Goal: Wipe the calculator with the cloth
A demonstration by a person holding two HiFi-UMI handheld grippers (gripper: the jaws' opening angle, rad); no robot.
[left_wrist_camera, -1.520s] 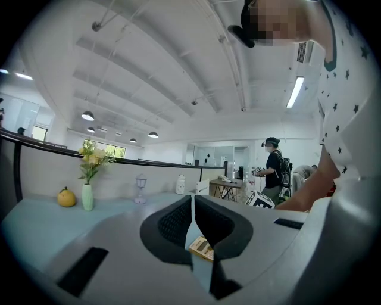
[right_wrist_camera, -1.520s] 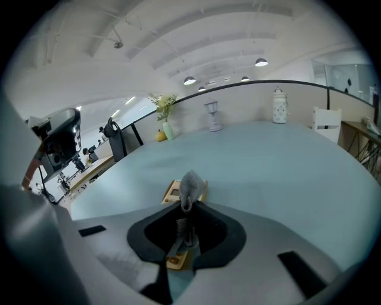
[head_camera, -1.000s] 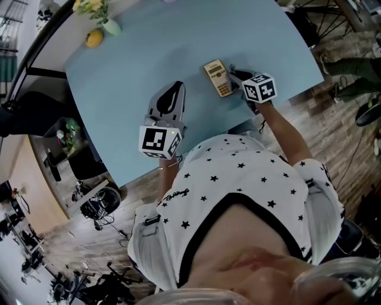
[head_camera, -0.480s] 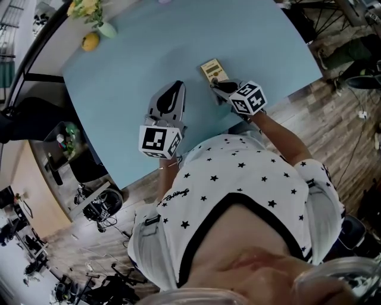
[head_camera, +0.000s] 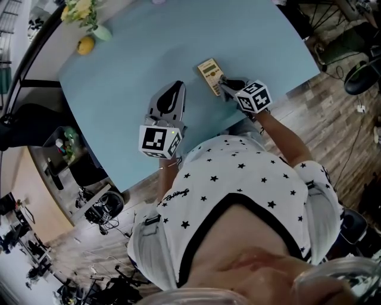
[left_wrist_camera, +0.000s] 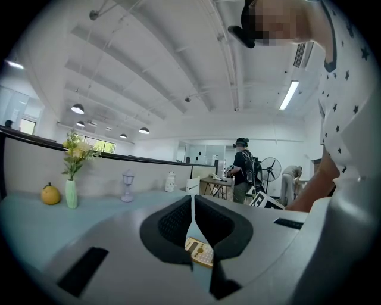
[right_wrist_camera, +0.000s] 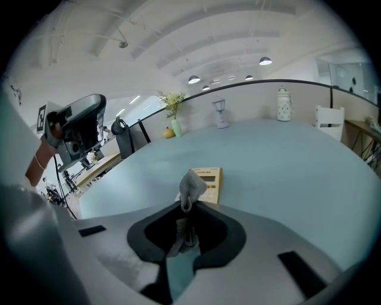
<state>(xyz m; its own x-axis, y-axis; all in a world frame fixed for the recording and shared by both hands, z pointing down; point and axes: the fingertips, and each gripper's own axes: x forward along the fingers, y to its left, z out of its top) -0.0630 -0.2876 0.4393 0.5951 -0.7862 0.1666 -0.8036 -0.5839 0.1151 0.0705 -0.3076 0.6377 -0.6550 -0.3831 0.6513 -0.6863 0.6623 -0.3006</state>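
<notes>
A beige calculator point(head_camera: 209, 75) lies flat on the pale blue table point(head_camera: 137, 53), near its right front edge. My right gripper point(head_camera: 229, 87) sits at the calculator's near end, shut on a small grey cloth point(right_wrist_camera: 190, 188) that sticks up from between its jaws. In the right gripper view the calculator point(right_wrist_camera: 208, 182) lies just beyond the cloth. My left gripper point(head_camera: 169, 100) rests on the table left of the calculator, jaws shut with nothing between them. The left gripper point(left_wrist_camera: 191, 223) view shows a corner of the calculator point(left_wrist_camera: 199, 251) below its jaws.
A green vase with yellow flowers point(head_camera: 89, 18) and a yellow fruit point(head_camera: 85, 44) stand at the table's far left corner. A small lantern point(right_wrist_camera: 221, 113) and a white jar point(right_wrist_camera: 284, 104) stand along the far edge. People stand by desks in the background.
My right gripper with the cloth has shifted left along the calculator's near end, and the calculator has moved slightly left. The left gripper has stayed where it was.
</notes>
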